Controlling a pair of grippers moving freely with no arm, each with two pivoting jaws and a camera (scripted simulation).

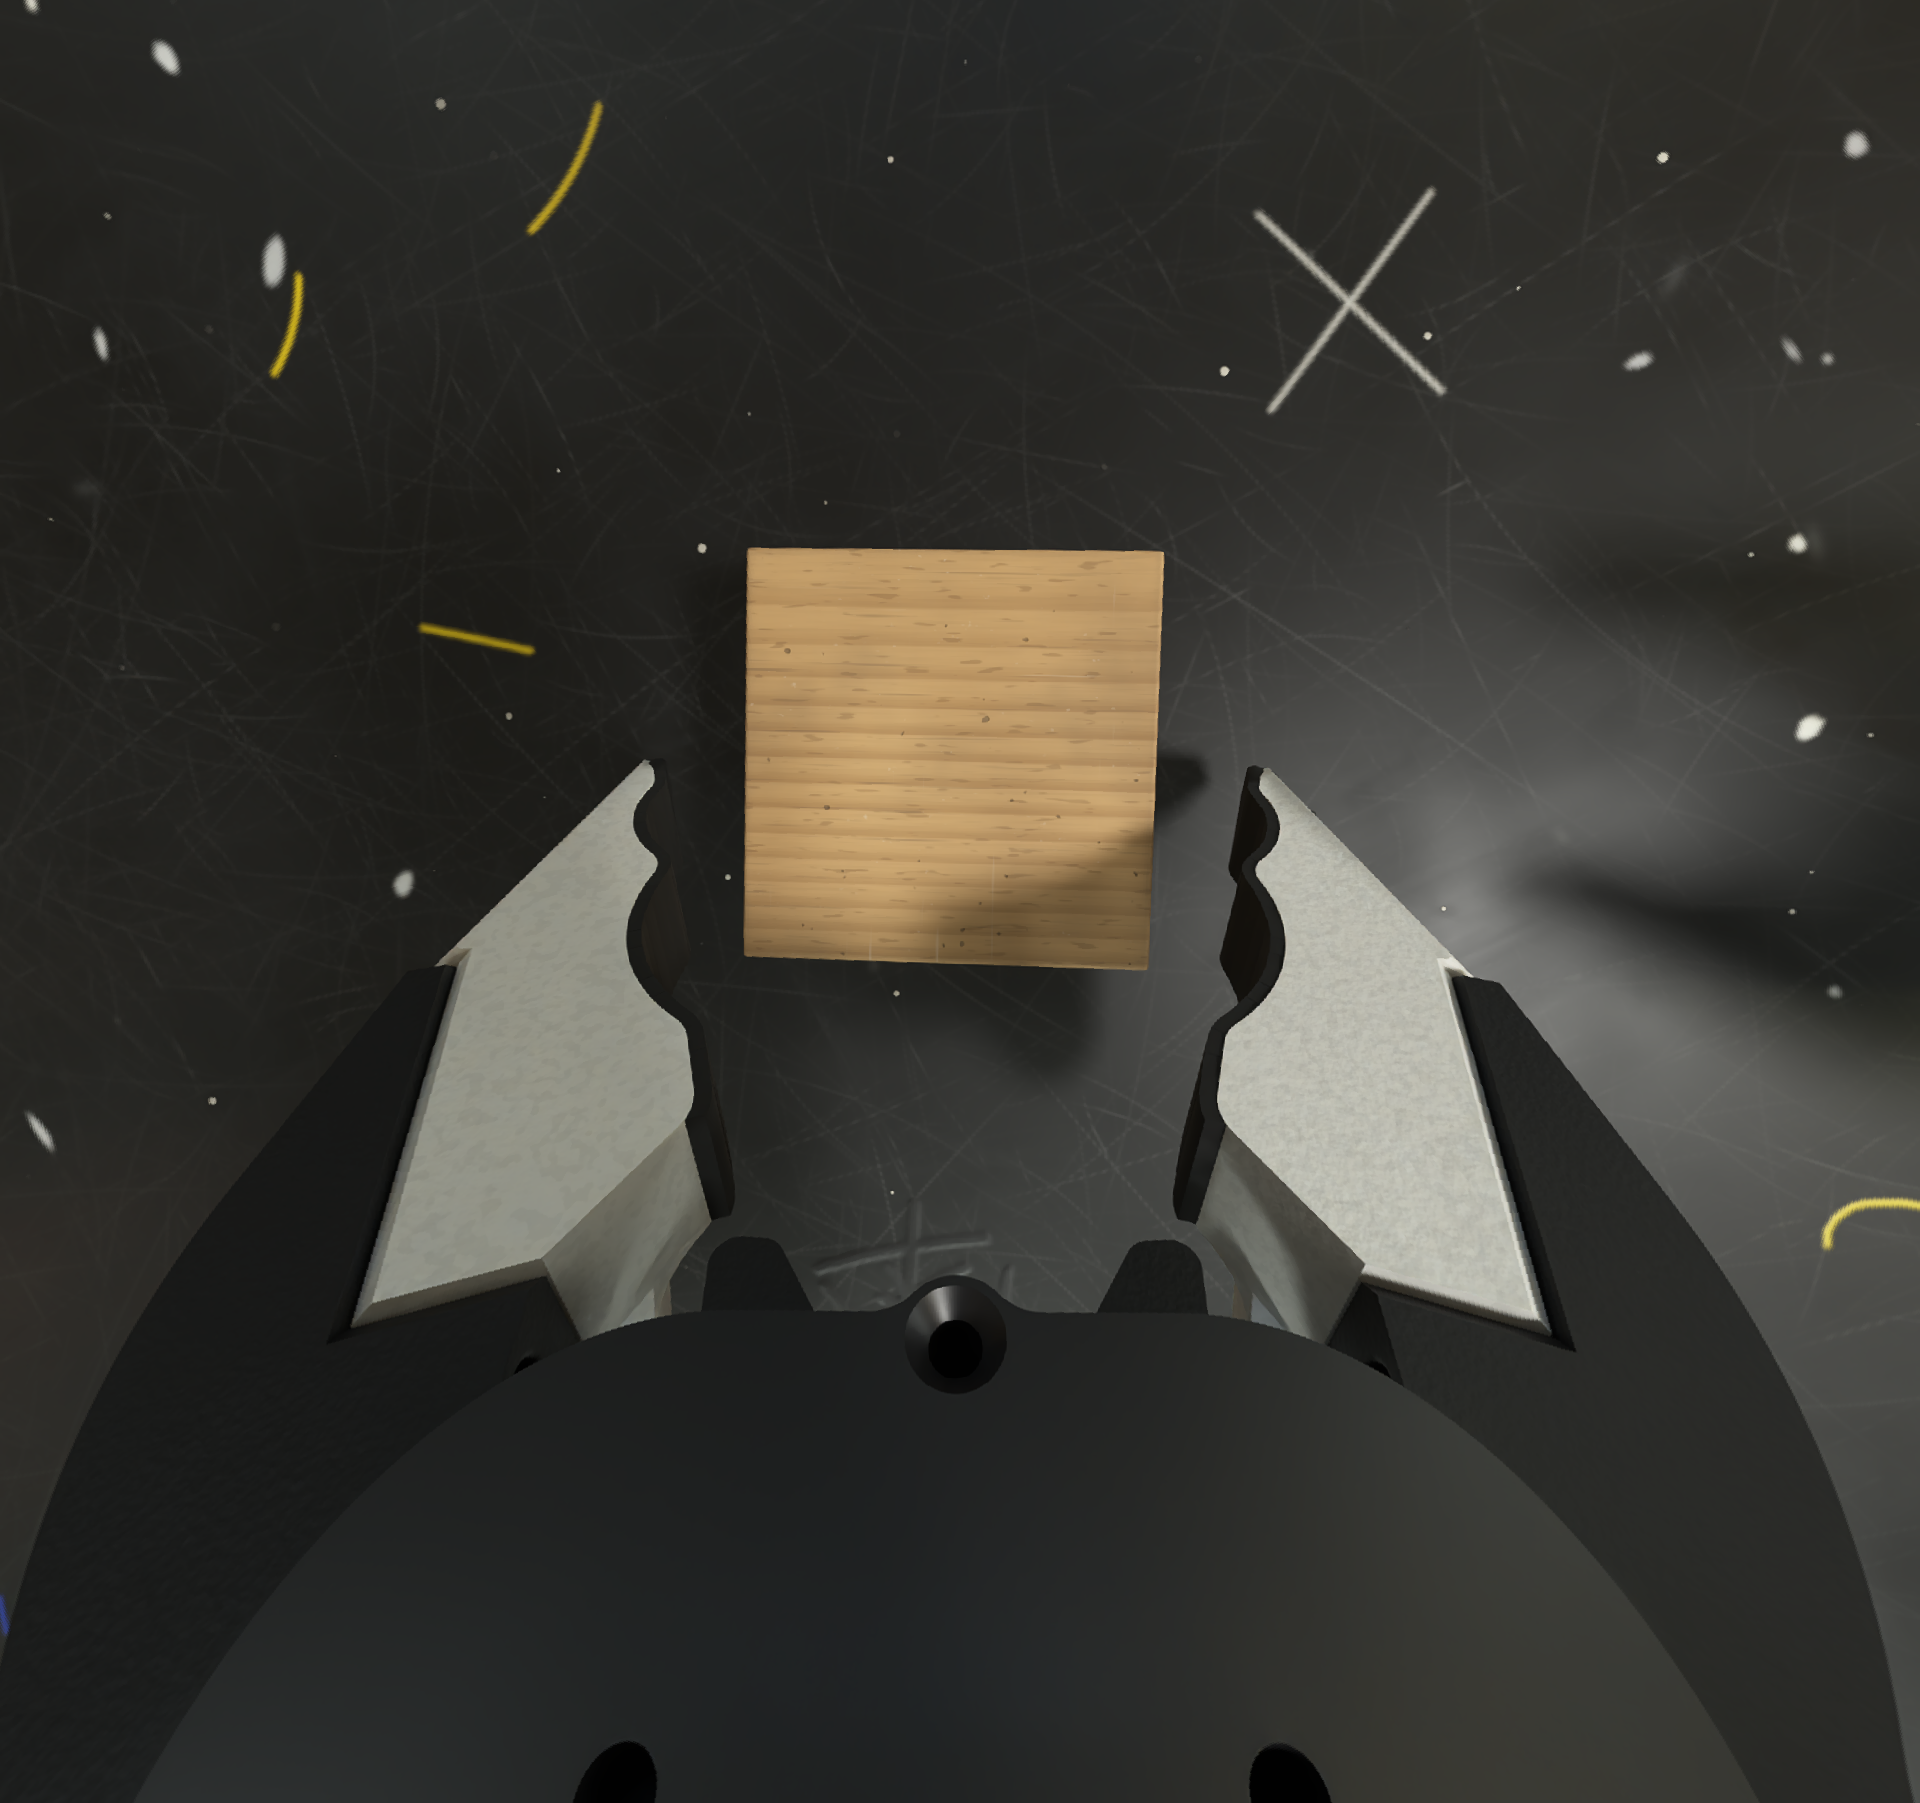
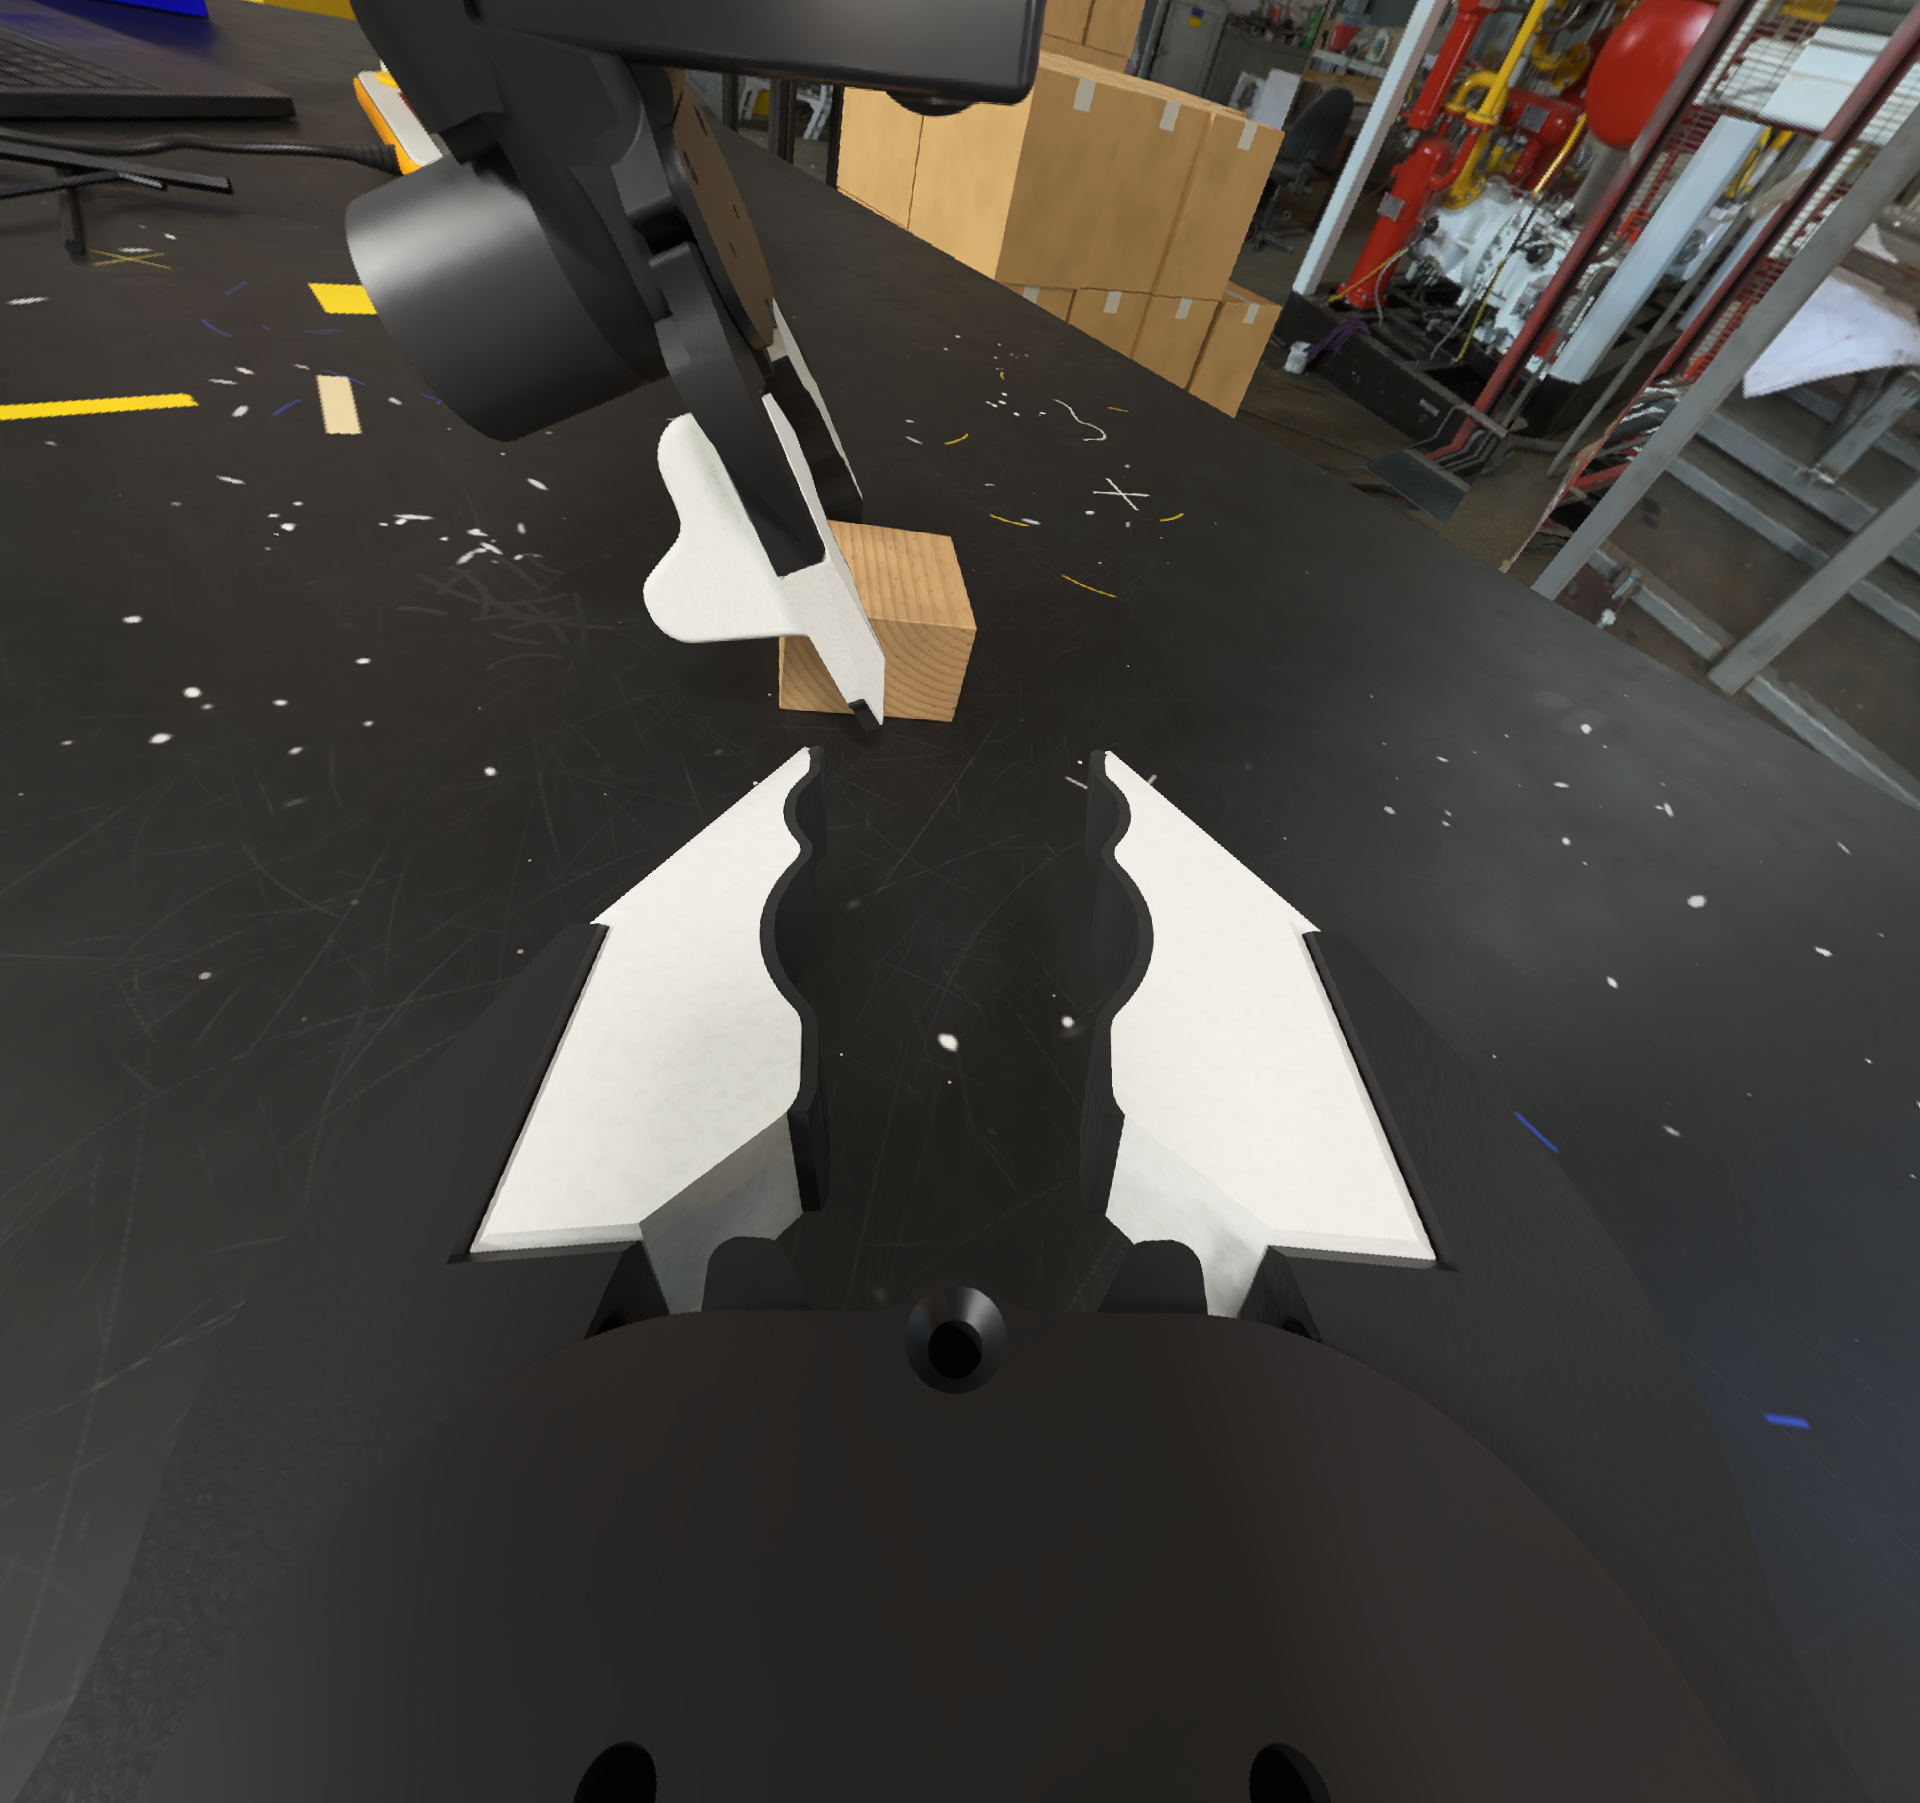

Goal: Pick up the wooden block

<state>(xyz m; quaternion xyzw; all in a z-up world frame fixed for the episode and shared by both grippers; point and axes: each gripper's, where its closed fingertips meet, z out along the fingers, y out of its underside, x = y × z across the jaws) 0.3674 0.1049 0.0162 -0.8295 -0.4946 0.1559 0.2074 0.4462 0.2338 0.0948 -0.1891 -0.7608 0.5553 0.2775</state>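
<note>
The wooden block (image 1: 951, 756) is a light-brown cube resting on the black scratched table (image 1: 935, 299). My left gripper (image 1: 951, 771) points straight down over it, jaws open wide, one fingertip on each side of the block with a small gap to both faces. In the right wrist view the block (image 2: 920, 626) stands just ahead, with the left gripper's near white finger (image 2: 821, 610) reaching down in front of it to the table. My right gripper (image 2: 956, 756) is open and empty, low over the table, a short way in front of the block.
The table's right edge (image 2: 1455, 527) runs diagonally, with cardboard boxes (image 2: 1101, 174) and red machinery (image 2: 1475, 122) beyond it. A laptop (image 2: 114, 80) and cables lie at the far left, near yellow tape marks (image 2: 99, 406).
</note>
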